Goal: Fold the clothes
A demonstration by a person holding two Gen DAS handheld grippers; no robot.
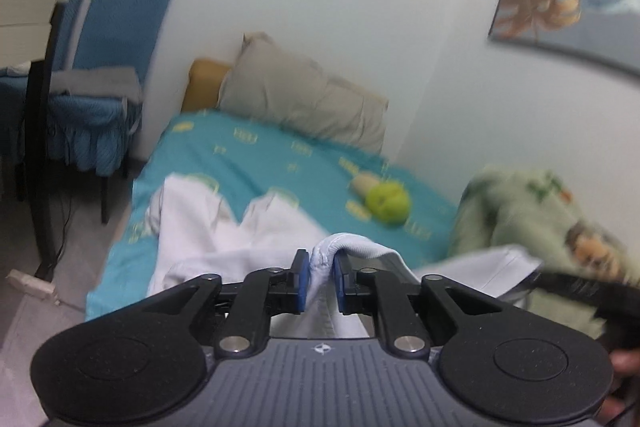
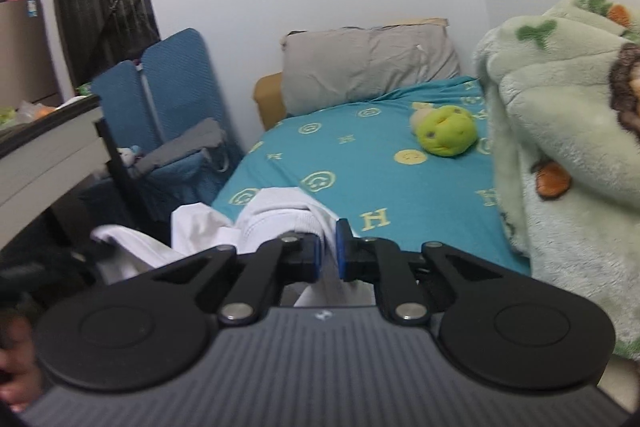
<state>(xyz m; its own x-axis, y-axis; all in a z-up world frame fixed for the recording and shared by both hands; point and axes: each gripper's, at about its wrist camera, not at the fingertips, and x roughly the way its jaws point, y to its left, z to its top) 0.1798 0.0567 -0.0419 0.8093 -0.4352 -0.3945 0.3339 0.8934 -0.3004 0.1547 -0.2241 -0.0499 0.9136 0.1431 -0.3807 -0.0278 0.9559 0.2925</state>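
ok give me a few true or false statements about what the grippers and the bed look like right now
1. The left gripper is shut on the white garment. True.
2. The right gripper is open and holds nothing. False: it is shut on white cloth too.
3. A green plush toy lies on the teal sheet. True.
4. The grey pillow lies on the floor. False: it leans against the wall at the head of the bed.
5. The fleece blanket is plain blue. False: it is pale green with a printed pattern.
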